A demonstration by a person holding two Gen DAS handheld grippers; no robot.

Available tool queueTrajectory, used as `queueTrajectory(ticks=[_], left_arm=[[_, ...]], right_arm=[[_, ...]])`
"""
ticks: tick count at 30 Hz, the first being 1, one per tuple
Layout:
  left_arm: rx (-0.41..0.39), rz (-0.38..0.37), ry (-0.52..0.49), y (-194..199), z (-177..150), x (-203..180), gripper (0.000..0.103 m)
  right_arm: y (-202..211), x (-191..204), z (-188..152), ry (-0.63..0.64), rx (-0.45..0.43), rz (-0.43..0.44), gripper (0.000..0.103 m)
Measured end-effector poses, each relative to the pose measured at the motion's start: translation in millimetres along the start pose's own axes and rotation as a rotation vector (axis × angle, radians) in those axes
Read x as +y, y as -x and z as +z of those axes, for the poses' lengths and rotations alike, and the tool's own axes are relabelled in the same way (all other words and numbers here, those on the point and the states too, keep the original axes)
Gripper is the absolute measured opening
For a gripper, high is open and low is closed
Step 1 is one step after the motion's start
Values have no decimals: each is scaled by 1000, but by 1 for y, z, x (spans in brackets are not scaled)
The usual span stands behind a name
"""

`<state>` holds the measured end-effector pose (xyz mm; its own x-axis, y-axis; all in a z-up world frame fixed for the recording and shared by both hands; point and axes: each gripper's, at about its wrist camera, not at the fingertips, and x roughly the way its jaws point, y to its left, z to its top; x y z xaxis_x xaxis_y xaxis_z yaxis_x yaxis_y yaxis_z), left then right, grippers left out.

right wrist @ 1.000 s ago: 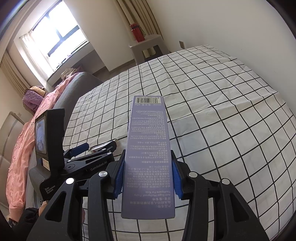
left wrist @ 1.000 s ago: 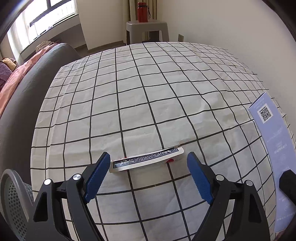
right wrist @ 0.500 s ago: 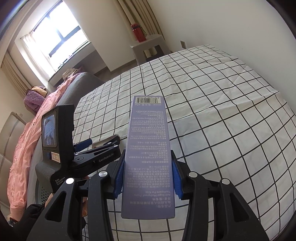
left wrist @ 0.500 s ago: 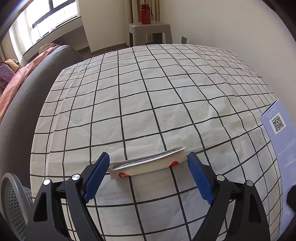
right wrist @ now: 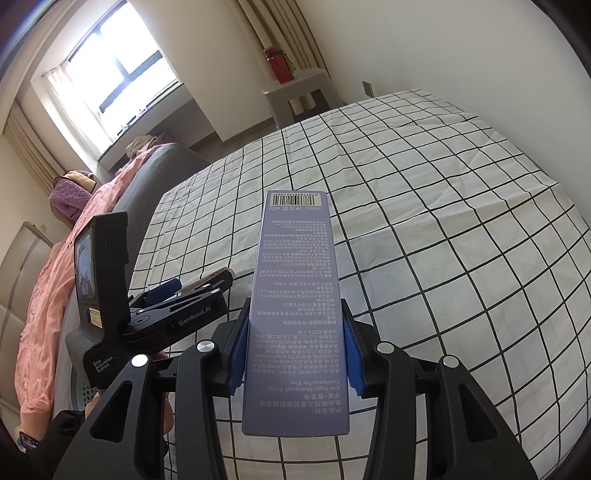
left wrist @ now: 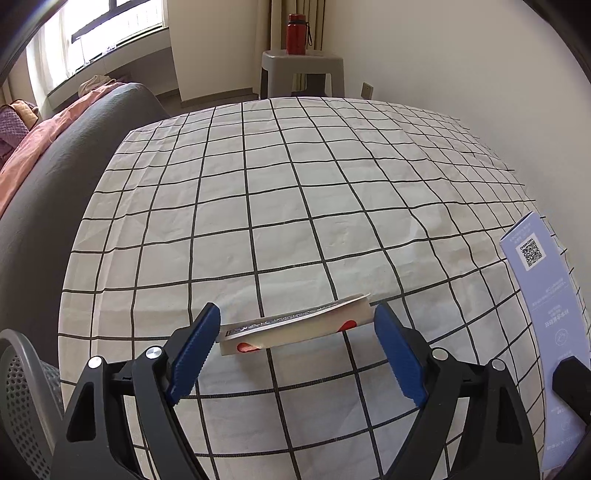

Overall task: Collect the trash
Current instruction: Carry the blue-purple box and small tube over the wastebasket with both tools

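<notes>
— Where lying, that small flat white card box with the blue patterned top and red marks on its side (left wrist: 295,328)?
— Flat on the white tablecloth with black grid lines (left wrist: 295,206), near the front edge, between the blue-padded fingers of the left gripper (left wrist: 297,345). Seen too from the right wrist, as a pale sliver past the left tool's tip (right wrist: 207,282).
— Gripped yet?
— No. Jaws spread wide, one blue pad (left wrist: 192,356) just beside the box's left end, the other just beside its right end; touching or a hair apart, cannot tell.
— And the other piece of trash?
— Long lavender cardboard toothpaste carton, printed text and barcode on its face (right wrist: 297,314). Clamped around its lower half by the right gripper (right wrist: 295,354), jaws closed down to the carton's width, blue pads pressed on both long sides. Pointing forward above the cloth, barcode end farthest out. Shows again at the right edge of the left wrist view, QR code uppermost (left wrist: 535,291).
— Any container around?
— Grey perforated basket (left wrist: 26,398), bottom left corner, beside the table. Only rim and part of the wall visible; contents not visible.
— Beyond the table?
— Grey plastic stool (left wrist: 301,70) by the far wall, red water bottle (left wrist: 297,33) upright on top. Dark grey sofa (left wrist: 66,147) to the left, pink blanket (right wrist: 44,306) draped over it, bright window (right wrist: 118,70) behind.
</notes>
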<state>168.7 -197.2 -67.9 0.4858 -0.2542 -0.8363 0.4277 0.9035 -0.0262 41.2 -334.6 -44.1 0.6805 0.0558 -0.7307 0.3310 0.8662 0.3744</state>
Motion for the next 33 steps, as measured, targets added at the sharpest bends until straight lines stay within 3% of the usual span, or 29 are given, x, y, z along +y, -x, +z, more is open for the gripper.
queueTrajectory(ticks=[14,24,33], left_arm=[[-103,46,38,83,-28,39,82],[-153,117,133,151,-70,106,82],[-165,204,262,197,-119,187,82]], right_arm=[[6,25,-5,38,0,46,43],[21,91,-22,141,-2,115,43],[13,168,-56,249,59,209,43]])
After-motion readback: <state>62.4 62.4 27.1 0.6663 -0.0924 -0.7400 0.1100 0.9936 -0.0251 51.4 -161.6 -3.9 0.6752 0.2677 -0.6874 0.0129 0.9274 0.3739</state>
